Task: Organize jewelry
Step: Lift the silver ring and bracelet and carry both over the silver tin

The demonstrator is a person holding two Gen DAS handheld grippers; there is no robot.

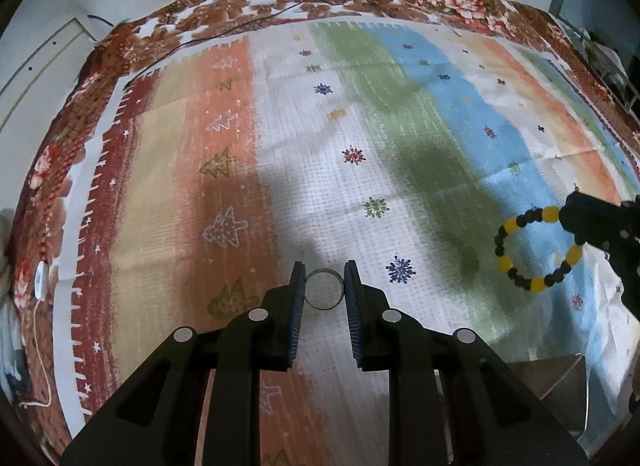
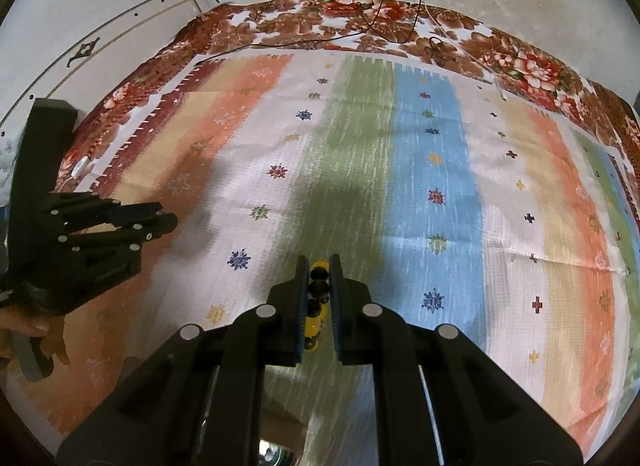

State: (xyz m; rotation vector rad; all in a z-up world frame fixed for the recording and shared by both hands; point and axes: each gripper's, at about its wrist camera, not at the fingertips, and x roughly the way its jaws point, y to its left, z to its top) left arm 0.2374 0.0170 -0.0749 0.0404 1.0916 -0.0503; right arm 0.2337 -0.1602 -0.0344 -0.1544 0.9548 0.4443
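Jewelry is up off the striped cloth (image 1: pixel 304 169) on my end: left hand-held gripper (image 1: pixel 325 286) clamps a ring (image 1: pixel 324 293), right hand-held gripper (image 2: pixel 319 284) pinches a yellow-and-black bracelet (image 1: pixel 536 248)

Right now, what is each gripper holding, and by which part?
Left gripper: metal ring, pinched across its outer sides. Right gripper: yellow-and-black bead bracelet, pinched on one stretch of beads.

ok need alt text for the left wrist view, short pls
The left claw grips a clear ring-shaped band between its fingertips above a striped cloth printed with trees and snowflakes. At the right edge, the right claw holds up a yellow and black beaded bracelet.
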